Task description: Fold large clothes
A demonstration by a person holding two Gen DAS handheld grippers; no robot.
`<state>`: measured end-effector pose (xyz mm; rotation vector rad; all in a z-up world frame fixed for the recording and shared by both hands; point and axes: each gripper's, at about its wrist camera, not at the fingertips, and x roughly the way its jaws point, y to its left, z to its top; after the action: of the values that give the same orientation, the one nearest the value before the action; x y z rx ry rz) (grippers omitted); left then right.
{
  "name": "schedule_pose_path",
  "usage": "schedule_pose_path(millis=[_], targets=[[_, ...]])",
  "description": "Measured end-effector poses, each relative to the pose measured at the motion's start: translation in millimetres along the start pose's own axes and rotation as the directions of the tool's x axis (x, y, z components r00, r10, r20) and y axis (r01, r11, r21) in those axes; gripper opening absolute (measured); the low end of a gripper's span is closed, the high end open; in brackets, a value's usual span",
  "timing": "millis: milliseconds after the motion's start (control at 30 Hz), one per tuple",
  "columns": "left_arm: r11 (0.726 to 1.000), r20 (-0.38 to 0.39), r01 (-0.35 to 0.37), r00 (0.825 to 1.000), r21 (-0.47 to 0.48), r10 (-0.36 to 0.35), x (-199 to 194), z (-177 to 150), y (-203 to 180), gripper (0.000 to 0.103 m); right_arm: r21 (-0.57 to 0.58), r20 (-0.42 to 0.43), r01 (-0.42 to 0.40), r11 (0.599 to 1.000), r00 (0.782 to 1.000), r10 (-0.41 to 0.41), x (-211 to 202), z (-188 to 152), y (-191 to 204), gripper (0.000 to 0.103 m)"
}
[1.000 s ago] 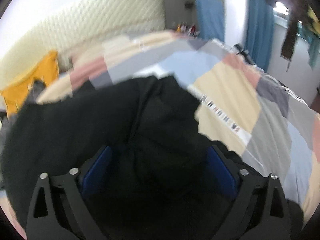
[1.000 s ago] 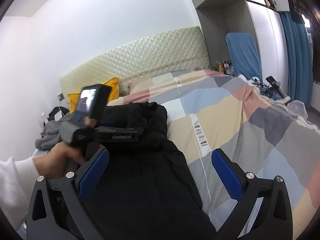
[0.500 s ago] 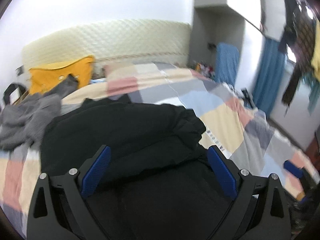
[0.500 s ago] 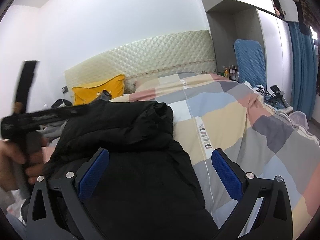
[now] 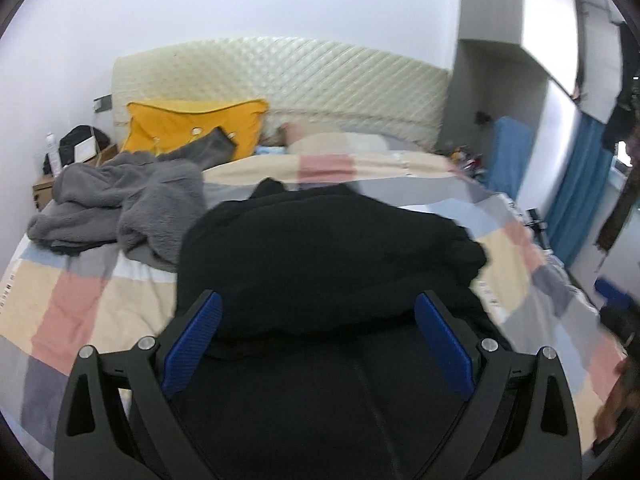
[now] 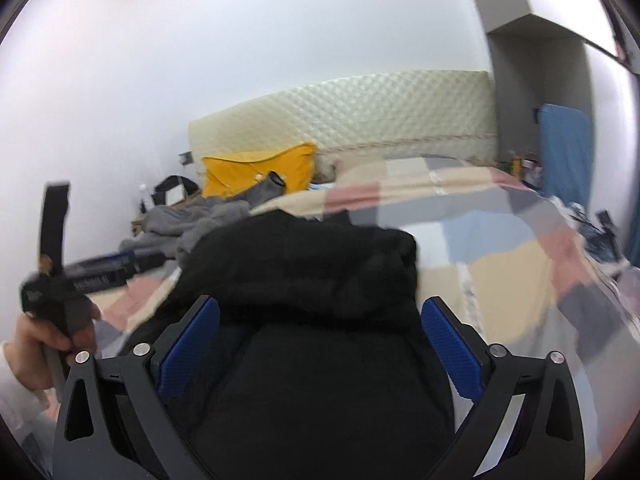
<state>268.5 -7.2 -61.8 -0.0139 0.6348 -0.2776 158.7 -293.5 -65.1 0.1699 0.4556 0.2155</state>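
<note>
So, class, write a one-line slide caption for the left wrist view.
Open left tool over a folded black jacket on a patchwork quilt, grey fleece beside it.

— What do we see past our right gripper (image 6: 319, 334)?
— Its blue pads (image 6: 191, 346) spread wide, with the black coat (image 6: 312, 280) bunched between them on the patchwork quilt (image 6: 500, 256).
— And at the left?
— Our left hand (image 6: 44, 336) gripping the other gripper (image 6: 100, 272), blurred. Beyond lie grey clothes (image 6: 192, 216) and a yellow pillow (image 6: 256, 172).
</note>
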Motion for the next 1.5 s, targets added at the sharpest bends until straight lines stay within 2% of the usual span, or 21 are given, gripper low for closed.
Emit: schedule_pose_path(millis=[100, 200, 267, 300, 333, 467, 600, 700, 800, 933, 1067, 1133, 1267, 1367, 1400, 1500], targets=[[0.999, -0.007, -0.037, 0.999, 0.027, 0.037, 26.0, 15.0, 10.6, 0.097, -0.024, -0.056, 0.02, 1.0, 0.998, -0.022, 50.6, 25.9, -5.4, 0.099], [0.998, -0.03, -0.055, 0.998, 0.033, 0.056, 57.8, 24.9, 15.1, 0.097, -0.03, -0.111, 0.023, 0.999, 0.993, -0.026, 101.8, 36.4, -12.1, 0.098], [0.998, -0.05, -0.055, 0.997, 0.004, 0.055, 80.5, 28.8, 17.5, 0.097, -0.087, -0.152, 0.033, 0.996, 0.987, -0.046, 143.0, 38.5, -10.8, 0.092], [0.998, -0.063, -0.067, 0.996, -0.005, 0.066, 95.6, 30.8, 19.5, 0.097, -0.102, -0.167, 0.035, 0.994, 0.985, -0.052, 157.4, 37.6, -10.6, 0.085], [0.996, -0.081, -0.087, 0.993, -0.01, 0.085, 110.8, 32.3, 21.7, 0.097, -0.104, -0.195, 0.044, 0.994, 0.979, -0.063, 175.9, 34.8, -12.5, 0.083], [0.992, -0.173, -0.124, 0.977, 0.026, 0.126, 164.7, 24.5, 23.8, 0.097, -0.051, -0.277, 0.07, 0.996, 0.958, -0.081, 236.4, 16.7, -29.3, 0.083], [0.989, -0.15, -0.137, 0.978, 0.054, 0.144, 191.4, 19.4, 27.4, 0.098, -0.085, -0.301, 0.076, 0.993, 0.949, -0.098, 277.7, 0.7, -37.2, 0.088], [0.994, -0.204, -0.105, 0.974, 0.004, 0.104, 212.3, 17.2, 39.5, 0.098, -0.091, -0.319, 0.063, 0.994, 0.944, -0.089, 298.4, 0.0, -39.8, 0.093], [0.993, -0.197, -0.118, 0.973, 0.028, 0.121, 222.3, 14.7, 41.7, 0.099, -0.098, -0.344, 0.054, 0.994, 0.935, -0.084, 318.2, -1.4, -40.5, 0.094], [0.991, -0.212, -0.133, 0.969, 0.0, 0.13, 230.4, 13.4, 44.1, 0.1, -0.097, -0.378, 0.055, 0.994, 0.921, -0.088, 331.8, -5.7, -41.8, 0.094], [0.99, -0.225, -0.138, 0.965, 0.014, 0.138, 223.8, 13.1, 39.5, 0.101, -0.086, -0.425, 0.052, 0.995, 0.901, -0.084, 328.5, -4.7, -42.4, 0.094], [0.991, -0.212, -0.129, 0.968, 0.018, 0.13, 211.1, 12.6, 38.9, 0.101, -0.07, -0.417, 0.041, 0.997, 0.906, -0.067, 316.2, -2.3, -42.6, 0.093], [0.99, -0.172, -0.132, 0.976, 0.043, 0.137, 179.2, 10.4, 43.3, 0.1, -0.041, -0.364, 0.022, 0.999, 0.931, -0.035, 279.4, 1.5, -43.3, 0.091], [0.991, -0.127, -0.128, 0.983, 0.037, 0.132, 150.8, 2.3, 56.3, 0.101, -0.056, -0.321, 0.024, 0.998, 0.946, -0.04, 248.5, 0.8, -43.2, 0.085], [0.99, -0.121, -0.134, 0.983, 0.031, 0.137, 144.8, -0.9, 62.0, 0.1, -0.067, -0.308, 0.026, 0.997, 0.95, -0.045, 240.0, -0.7, -43.1, 0.08], [0.988, -0.129, -0.157, 0.979, -0.008, 0.155, 140.3, -9.8, 82.4, 0.1, -0.092, -0.297, 0.05, 0.995, 0.952, -0.075, 227.7, -4.7, -44.0, 0.053]])
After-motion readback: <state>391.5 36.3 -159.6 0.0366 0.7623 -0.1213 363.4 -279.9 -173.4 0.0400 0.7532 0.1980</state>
